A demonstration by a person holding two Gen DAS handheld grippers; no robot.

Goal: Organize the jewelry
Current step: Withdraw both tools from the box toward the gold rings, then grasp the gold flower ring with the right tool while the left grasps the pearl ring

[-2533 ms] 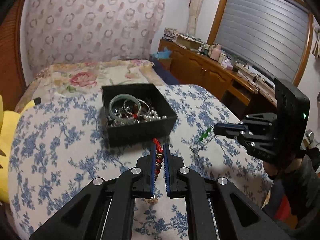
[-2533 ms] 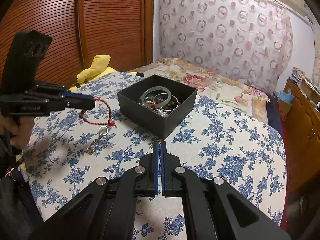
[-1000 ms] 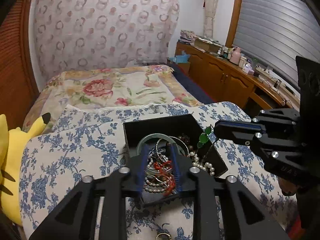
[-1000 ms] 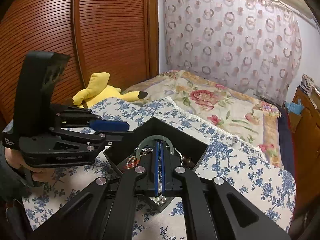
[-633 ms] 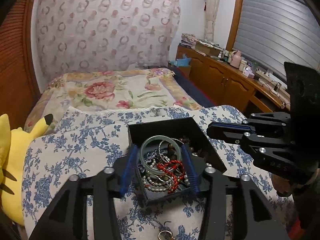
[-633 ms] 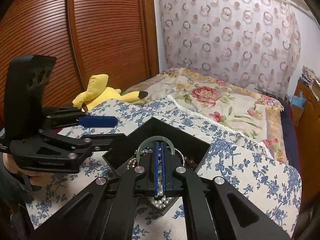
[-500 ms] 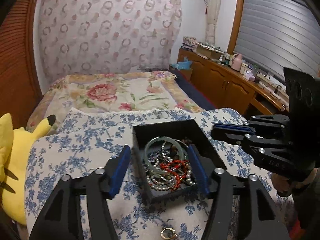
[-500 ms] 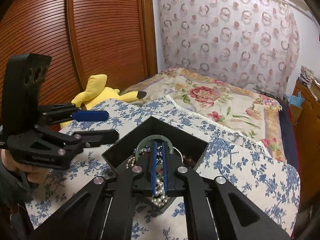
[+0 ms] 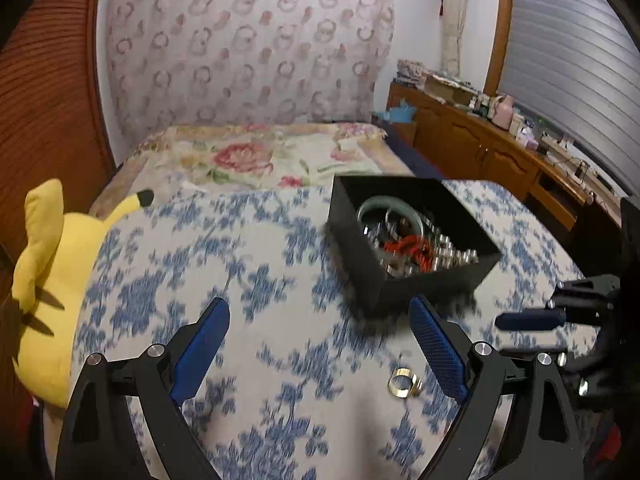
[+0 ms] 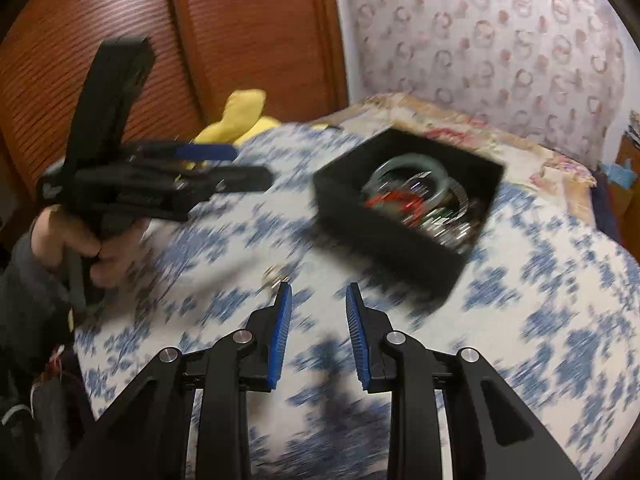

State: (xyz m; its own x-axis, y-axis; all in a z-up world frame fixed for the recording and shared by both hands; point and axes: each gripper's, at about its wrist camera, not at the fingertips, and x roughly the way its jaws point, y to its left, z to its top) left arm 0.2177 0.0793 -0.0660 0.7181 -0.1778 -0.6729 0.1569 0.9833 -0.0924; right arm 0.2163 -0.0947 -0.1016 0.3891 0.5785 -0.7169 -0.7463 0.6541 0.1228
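Note:
A black open box (image 9: 360,248) stands on the blue-flowered cloth and holds a green bangle (image 9: 384,210), a red cord bracelet (image 9: 406,248) and pearl beads. It also shows in the right wrist view (image 10: 384,236). A small gold ring (image 9: 402,384) lies on the cloth in front of the box, blurred in the right wrist view (image 10: 276,272). My left gripper (image 9: 318,332) is wide open and empty, back from the box. My right gripper (image 10: 318,312) is open and empty, near the ring.
A yellow plush toy (image 9: 44,280) lies at the left edge of the cloth-covered table (image 9: 240,264). A bed with a floral cover (image 9: 260,156) is behind. A wooden cabinet (image 9: 500,156) runs along the right wall. Both views are motion-blurred.
The red bracelet now lies in the box. Both grippers have opened and pulled back from above the box. The box now sits to the right in the left wrist view.

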